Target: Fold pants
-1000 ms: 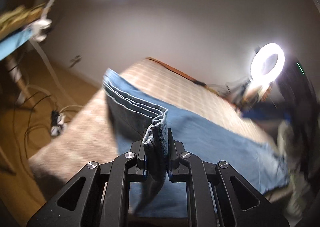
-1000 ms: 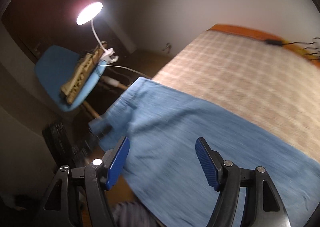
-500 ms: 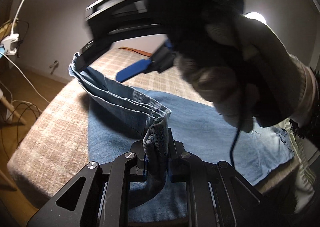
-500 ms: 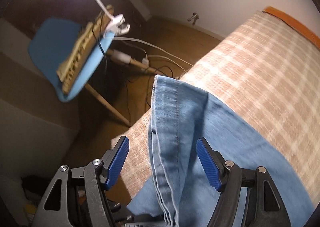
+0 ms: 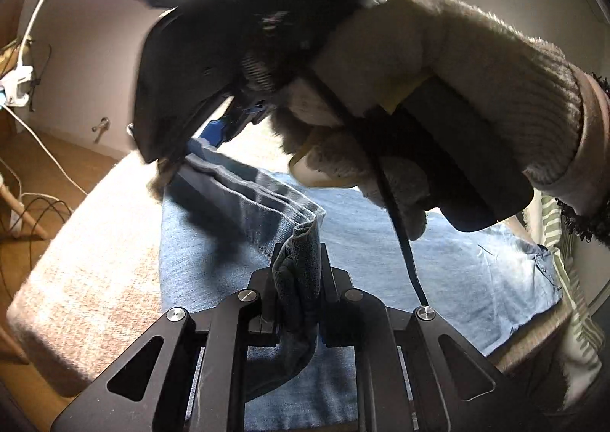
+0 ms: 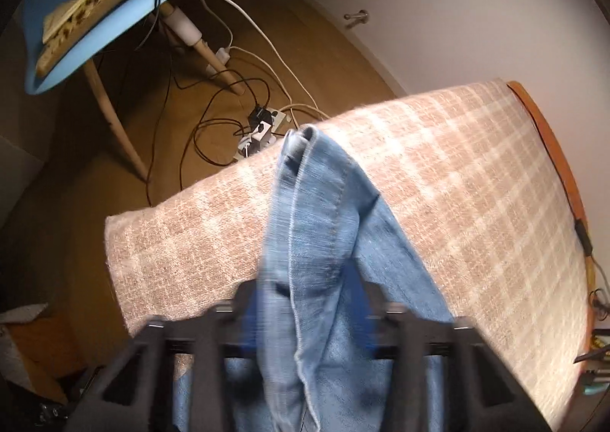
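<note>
Blue denim pants [image 5: 438, 252] lie on a beige checked surface [image 5: 87, 249]. My left gripper [image 5: 299, 279] is shut on a bunched corner of the pants' edge, lifted above the flat part. My right gripper [image 6: 305, 302], held by a gloved hand [image 5: 438, 69], is closed on the same raised edge further along; it also shows in the left wrist view [image 5: 206, 134]. In the right wrist view the pants [image 6: 316, 211] rise in a fold between the blurred fingers. The raised edge runs taut between both grippers.
A blue chair [image 6: 95, 24] with a clip lamp stands on the wooden floor to the left. Cables and a power strip [image 6: 259, 127] lie on the floor by the surface's edge. A white wall is behind.
My right gripper has moved onto the raised pants edge and closed on it; it was open half a second ago. My left gripper kept its hold.
</note>
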Available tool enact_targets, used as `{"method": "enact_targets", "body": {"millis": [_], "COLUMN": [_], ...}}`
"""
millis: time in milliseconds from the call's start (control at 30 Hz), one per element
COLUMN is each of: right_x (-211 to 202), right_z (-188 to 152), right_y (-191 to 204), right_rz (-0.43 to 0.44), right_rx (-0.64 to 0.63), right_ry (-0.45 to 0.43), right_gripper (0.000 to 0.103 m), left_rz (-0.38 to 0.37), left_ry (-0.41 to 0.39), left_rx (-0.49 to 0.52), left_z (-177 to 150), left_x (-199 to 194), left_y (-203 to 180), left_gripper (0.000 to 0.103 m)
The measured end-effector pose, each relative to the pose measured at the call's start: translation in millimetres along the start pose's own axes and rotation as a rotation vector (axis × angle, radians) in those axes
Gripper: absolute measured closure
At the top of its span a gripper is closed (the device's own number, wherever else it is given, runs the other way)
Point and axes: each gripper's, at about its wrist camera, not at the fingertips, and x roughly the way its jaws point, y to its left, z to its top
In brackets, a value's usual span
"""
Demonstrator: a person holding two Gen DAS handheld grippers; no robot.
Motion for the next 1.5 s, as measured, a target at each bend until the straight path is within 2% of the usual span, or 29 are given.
{"method": "enact_targets", "body": {"millis": [67,267,367,500,733,900,1100,1500], "right_x": [-11.1,-52.4,-74.6,-94.4,-121.3,-130.2,-138.9,-160.5], "right_z": [-4.7,-35.0,-58.5,-88.7,-153.3,-193.4,-233.0,-300.3], "right_y": [-13.3,-70.0,-97.9,-122.7,-164.3,-185.6,-204.8,-236.6], "right_rz": [0.036,0.177,0.233,0.265,0.259,0.231,0.213,0.162], "right_rx": [0.044,0.247,0.337,0.425,0.543,0.596,0.637,0.688], "right_ry": [-0.048,-0.187,-0.252,-0.309,-0.377,-0.384,-0.396,-0.428], "right_gripper": [0.096,0.097,0.097,0.097,0.097,0.097,0.097,0.098], "left_rz": [-0.007,-0.081,-0.128,-0.191,-0.256,-0.29,-0.326,-0.409], "left_ry": [-0.002,-0.025,-0.032,-0.027,0.027,0.085,0.151,0.196], "left_rx": [0.001,0.008,0.033,0.068,0.151,0.213,0.252,0.297], "left_z": [3.2,27.7,39.7,51.5,63.5,60.2,59.0,56.0], "left_x": [-3.4,-20.5,-23.5,-22.5,-11.4,6.6,26.4,41.7], "left_y": [-0.3,-4.3,-25.0,-58.0,-114.3,-160.5,-194.6,-235.8], "left_gripper": [0.091,0.092,0.092,0.092,0.092,0.092,0.092,0.092]}}
